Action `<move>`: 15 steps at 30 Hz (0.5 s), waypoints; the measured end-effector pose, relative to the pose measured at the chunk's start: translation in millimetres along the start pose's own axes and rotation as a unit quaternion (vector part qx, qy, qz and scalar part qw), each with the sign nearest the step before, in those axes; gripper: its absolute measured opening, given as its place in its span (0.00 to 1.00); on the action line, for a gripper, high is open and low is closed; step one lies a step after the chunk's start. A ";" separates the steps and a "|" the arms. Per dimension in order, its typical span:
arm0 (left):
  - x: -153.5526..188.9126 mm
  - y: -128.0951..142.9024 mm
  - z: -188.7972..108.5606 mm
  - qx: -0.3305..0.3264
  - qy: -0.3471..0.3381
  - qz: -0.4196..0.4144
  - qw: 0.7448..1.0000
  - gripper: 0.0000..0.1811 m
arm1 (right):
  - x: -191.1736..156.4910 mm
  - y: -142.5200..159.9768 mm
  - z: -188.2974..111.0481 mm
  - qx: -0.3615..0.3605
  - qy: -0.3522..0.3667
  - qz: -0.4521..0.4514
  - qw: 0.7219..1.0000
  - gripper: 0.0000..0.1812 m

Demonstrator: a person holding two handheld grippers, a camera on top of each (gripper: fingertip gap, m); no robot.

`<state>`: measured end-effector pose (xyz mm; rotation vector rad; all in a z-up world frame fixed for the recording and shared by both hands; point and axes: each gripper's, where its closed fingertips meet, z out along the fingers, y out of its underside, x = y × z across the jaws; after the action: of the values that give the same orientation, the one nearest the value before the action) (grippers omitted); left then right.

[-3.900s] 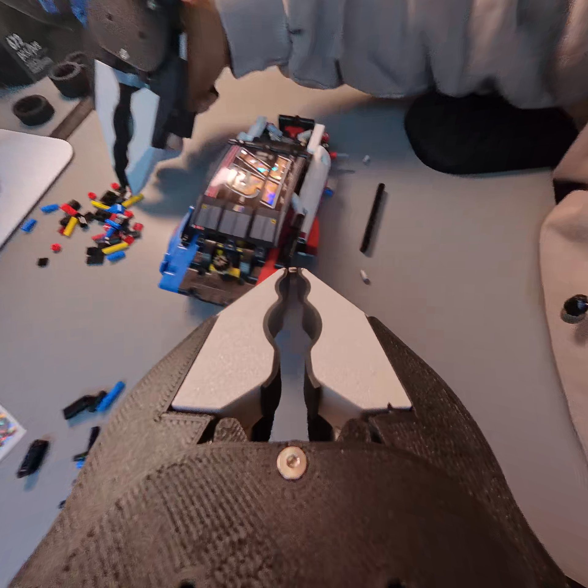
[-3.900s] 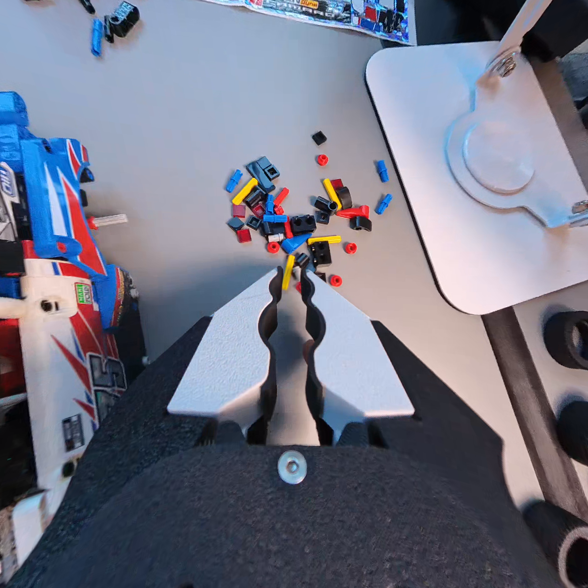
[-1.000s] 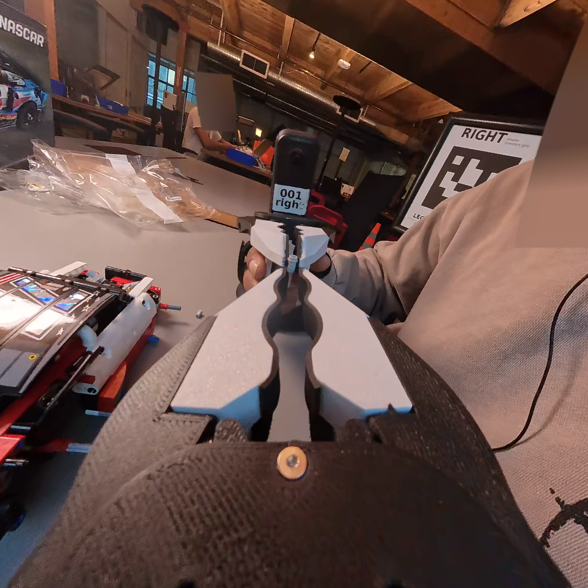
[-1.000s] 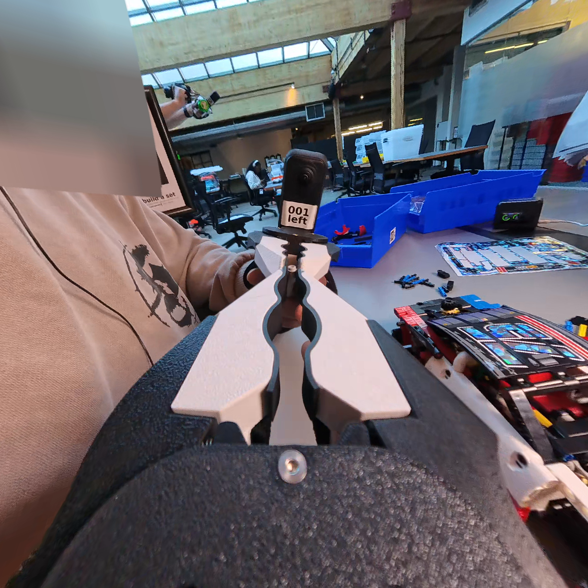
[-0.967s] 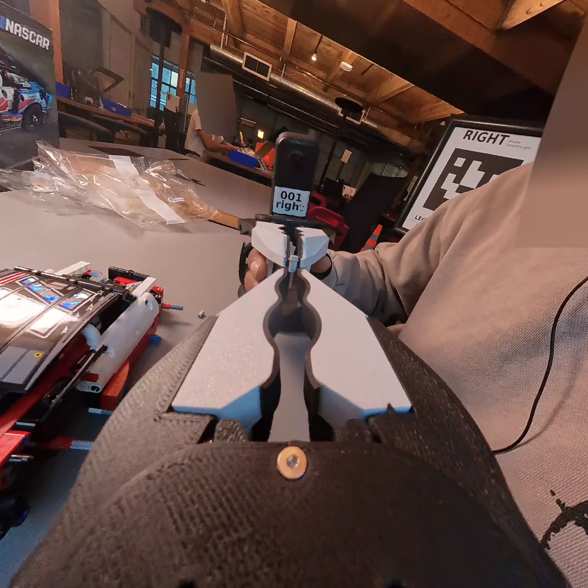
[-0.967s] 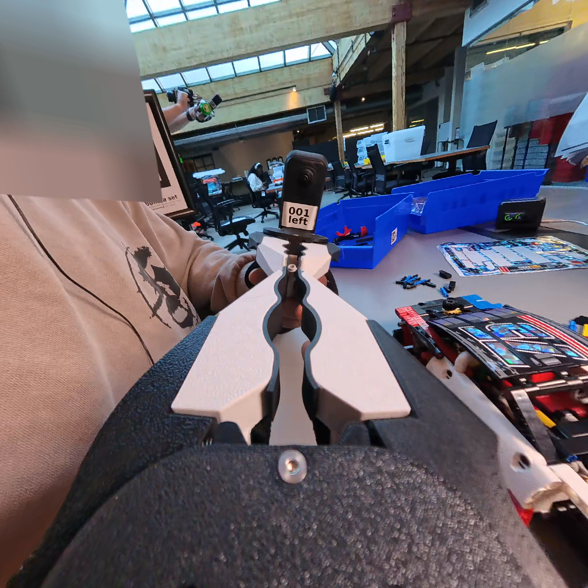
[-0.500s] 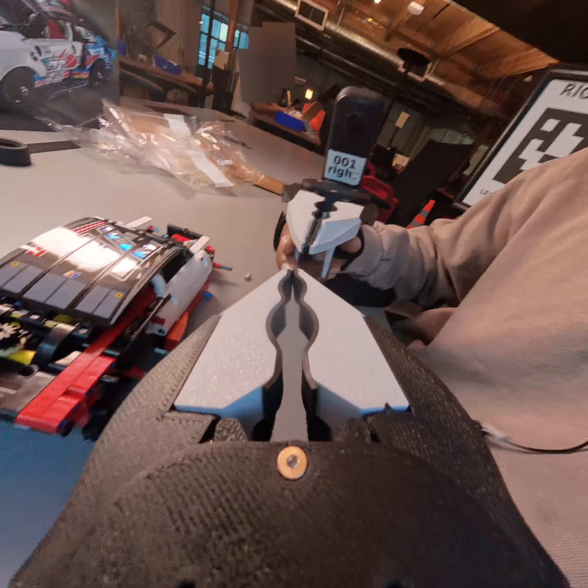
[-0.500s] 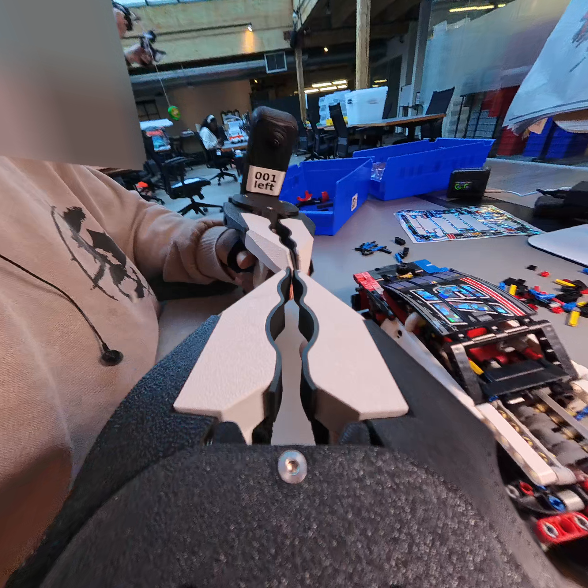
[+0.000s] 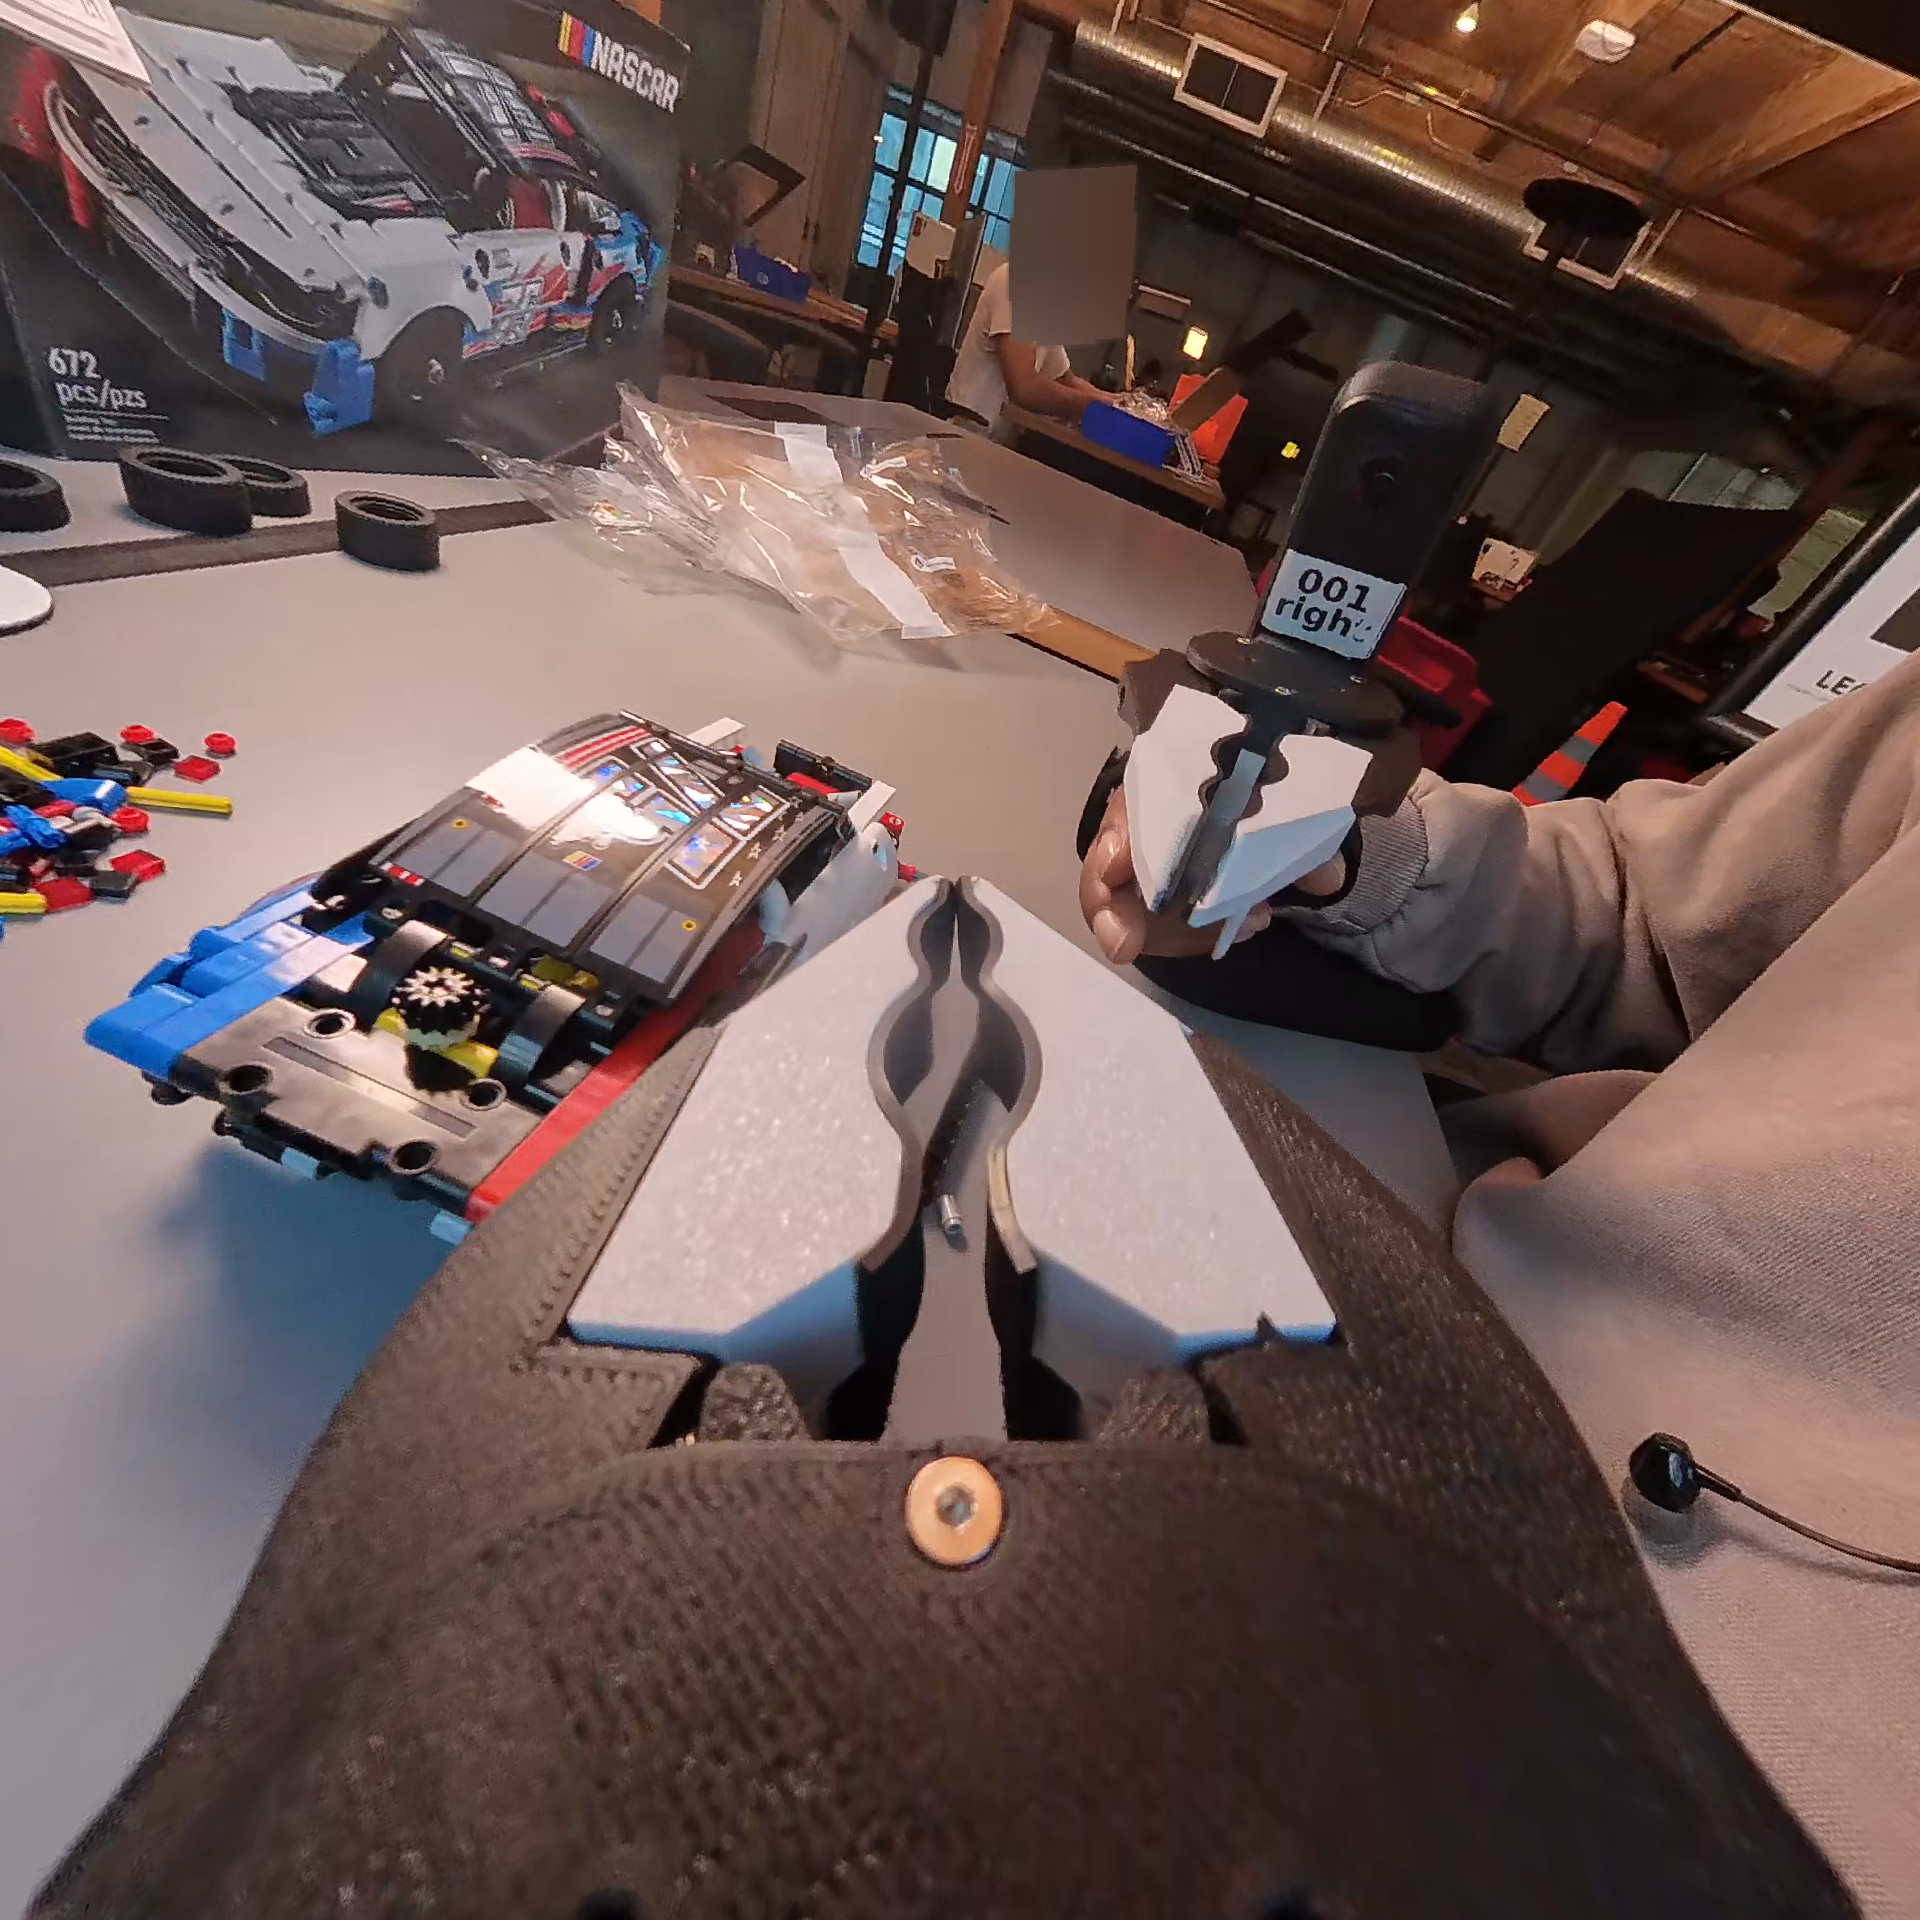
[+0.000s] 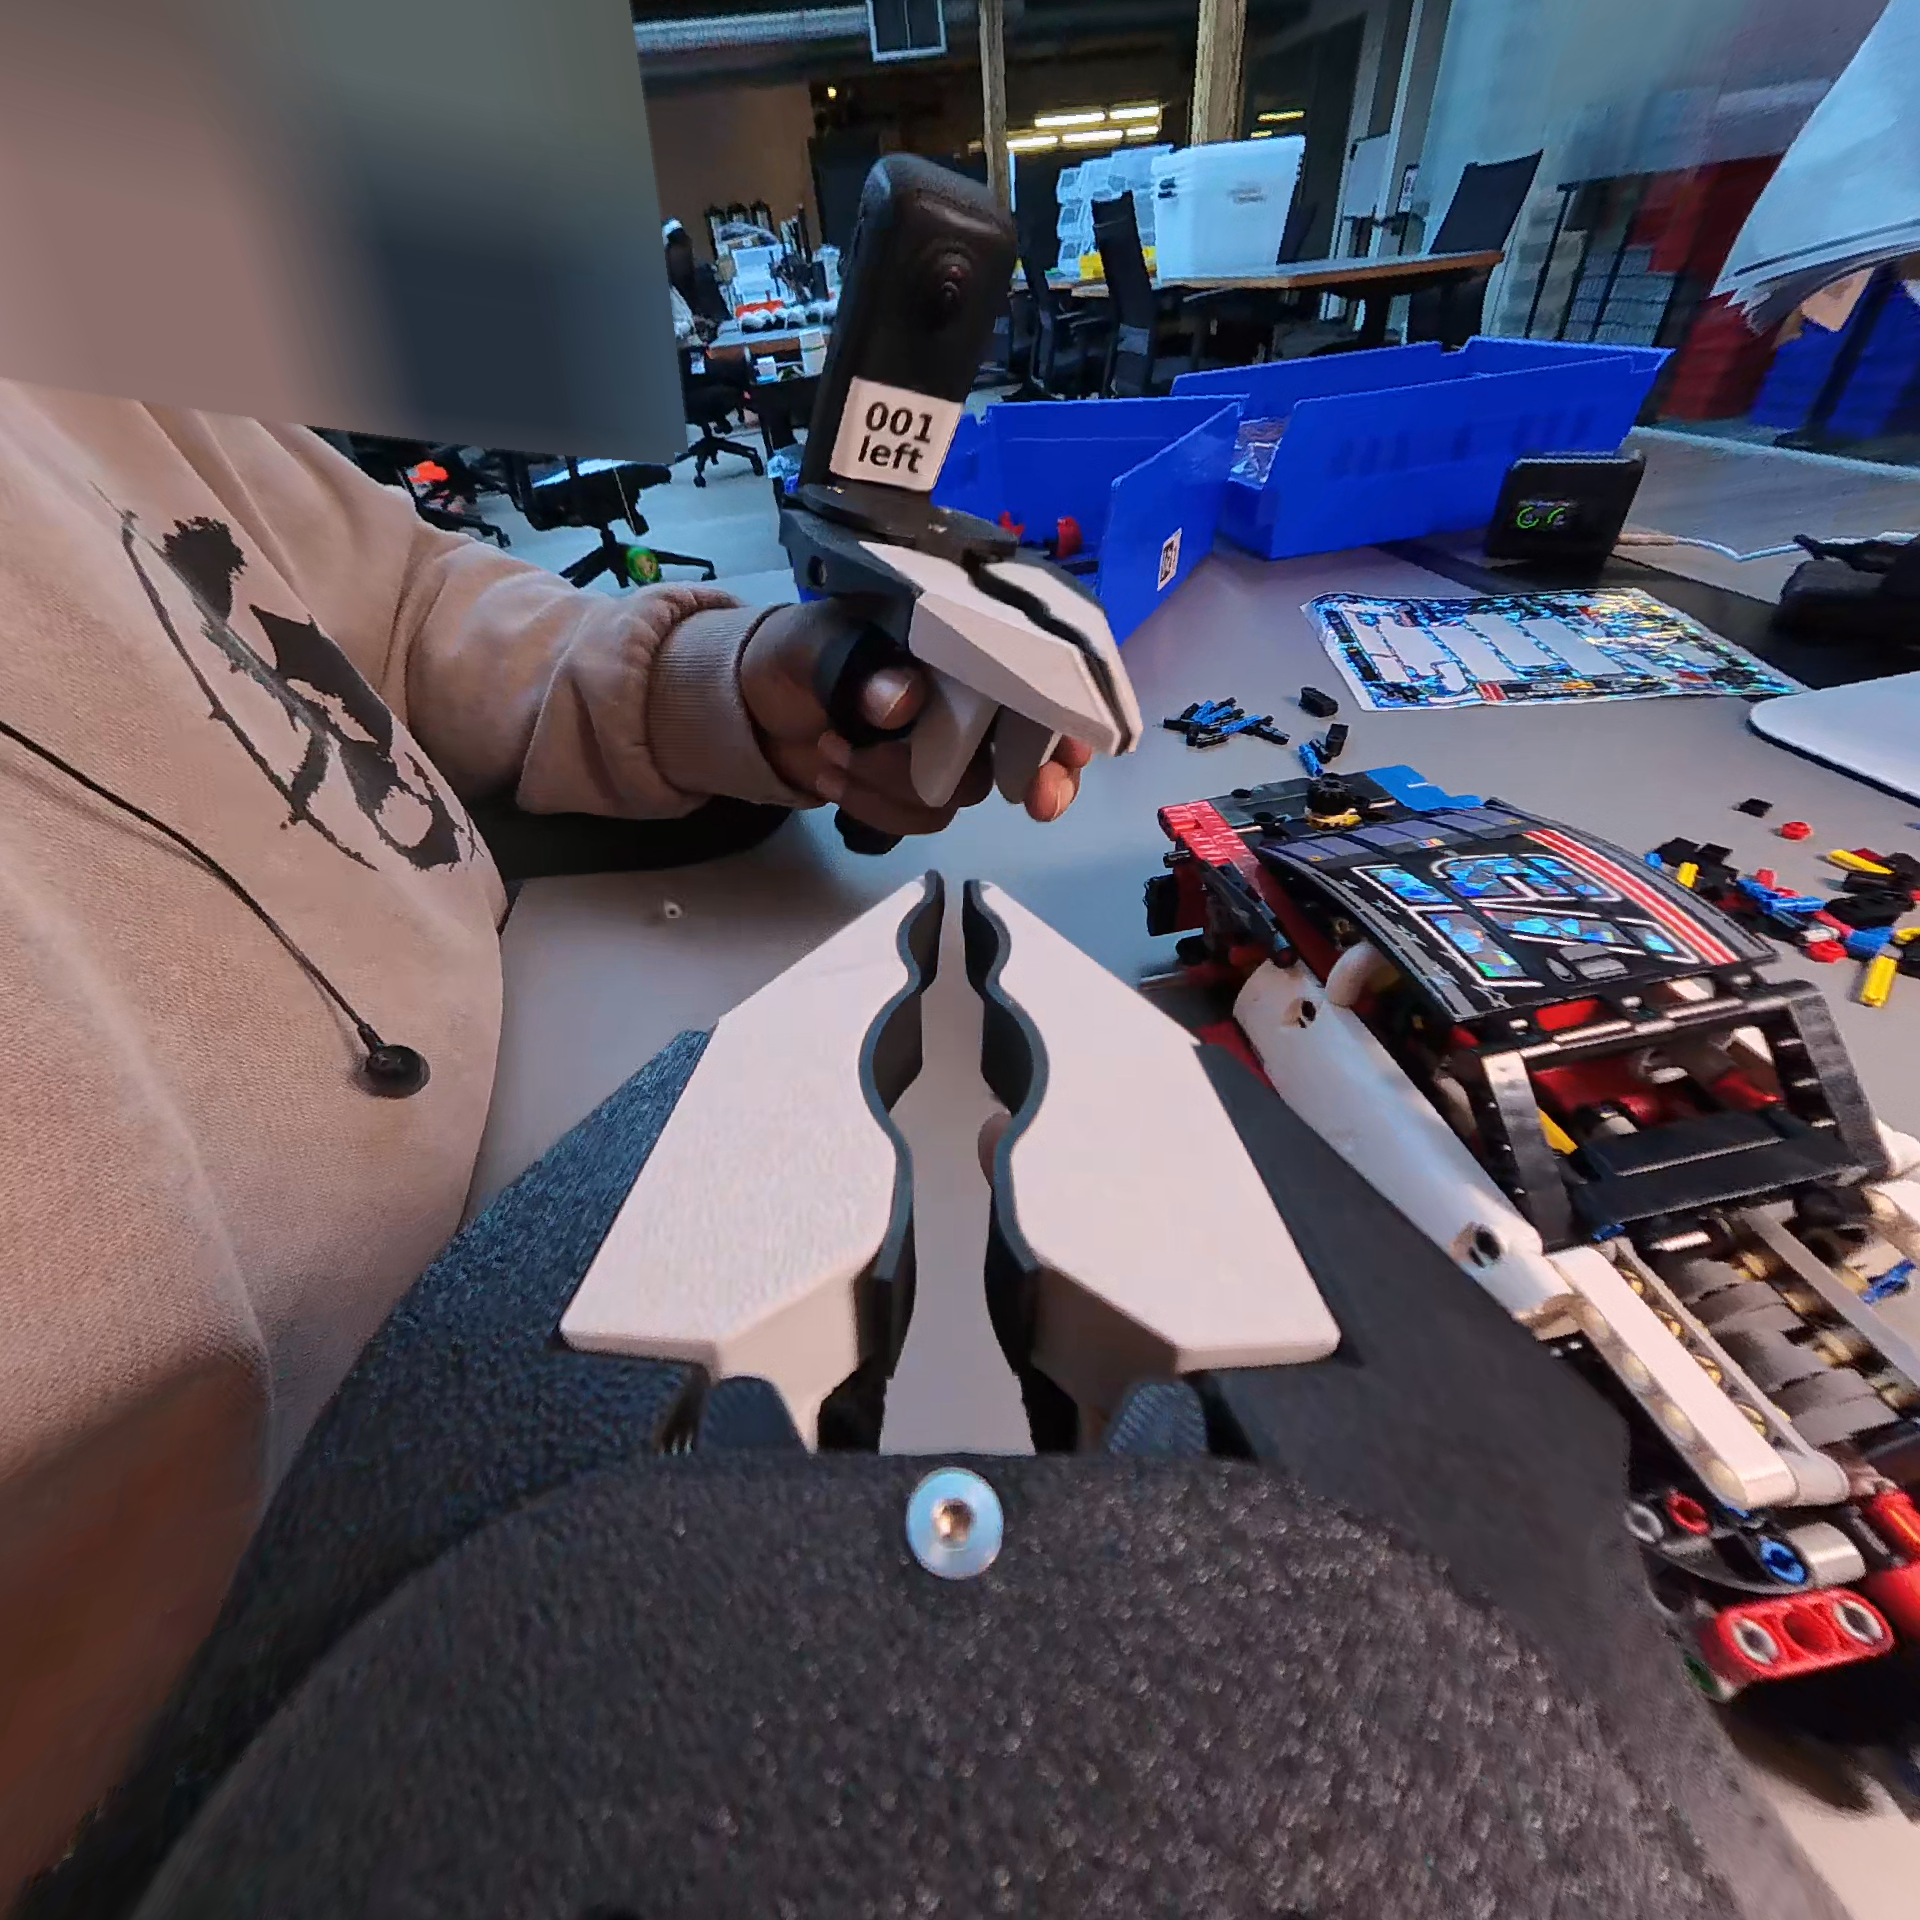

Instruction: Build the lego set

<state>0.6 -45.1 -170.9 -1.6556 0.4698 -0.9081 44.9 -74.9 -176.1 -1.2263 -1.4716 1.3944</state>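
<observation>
The part-built Lego race car [image 9: 582, 883], with a black roof, blue nose and red and white sides, lies on the grey table; it also shows in the right wrist view [image 10: 1507, 935]. My left gripper [image 9: 954, 883] is shut and hovers just right of the car; I see nothing in its tips. It also shows in the right wrist view [image 10: 1117, 727]. My right gripper [image 10: 954, 883] is shut to a thin slit and empty, held above the table edge between the person's torso and the car. A small grey pin [image 10: 670, 911] lies on the table.
A pile of loose small pieces [image 9: 73, 821] lies left of the car. Black tyres [image 9: 390, 530], the set's box [image 9: 312, 208] and clear plastic bags [image 9: 810, 520] are behind it. Blue bins [image 10: 1299, 468], a sticker sheet [image 10: 1527, 649] and small dark pieces [image 10: 1226, 722] lie beyond the car. My right fingertips sit around 6 cm from my left ones.
The grippers faced each other tip to tip around a small grey pin. They have since drawn apart and tilted down toward the table, and that pin no longer shows between them.
</observation>
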 end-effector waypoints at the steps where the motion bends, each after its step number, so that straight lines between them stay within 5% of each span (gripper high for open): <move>1: -2.6 -4.5 -2.6 0.005 -0.004 0.006 1.000 0.00 | -1.1 1.6 1.1 -0.004 -0.003 -0.001 1.000 0.01; 8: -7.0 -42.4 -32.9 0.035 -0.007 0.037 0.999 0.00 | -10.3 8.8 6.0 -0.035 -0.022 -0.019 0.999 0.01; 15: 27.8 24.9 -50.3 -0.161 0.062 0.113 0.978 0.04 | -57.3 63.6 8.0 -0.218 -0.114 -0.093 0.965 0.04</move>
<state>-16.9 -104.2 -182.1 -1.7956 0.9116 -0.7960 60.9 -135.6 -234.8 -1.1717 -2.0801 1.1484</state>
